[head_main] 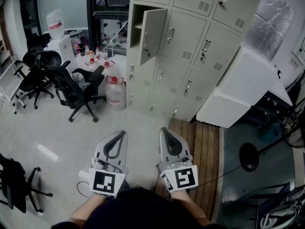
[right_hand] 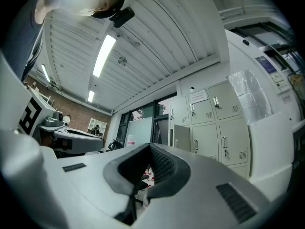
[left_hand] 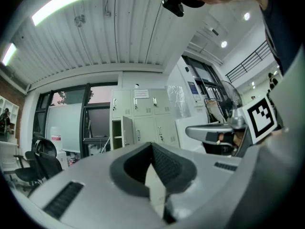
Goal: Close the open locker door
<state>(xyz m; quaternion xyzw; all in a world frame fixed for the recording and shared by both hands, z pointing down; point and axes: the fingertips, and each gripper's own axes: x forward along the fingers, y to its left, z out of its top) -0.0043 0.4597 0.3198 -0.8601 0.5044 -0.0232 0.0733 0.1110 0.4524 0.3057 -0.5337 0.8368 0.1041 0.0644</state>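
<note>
Grey plastic, both your claws are clenched, jaws pressed together: left claw and right claw hang side by side above the floor, well apart from the beige metal locker bank. Its open locker door swings outward from the left column, baring a shelf inside that compartment.

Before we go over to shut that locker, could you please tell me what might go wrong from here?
The water jug and office chair crowd the floor near the open locker door, so the approach could bump them. The wooden platform ahead has an edge that may trip a step. Both the left gripper and right gripper have jaws together; a push on the smooth door could slip off.
</note>
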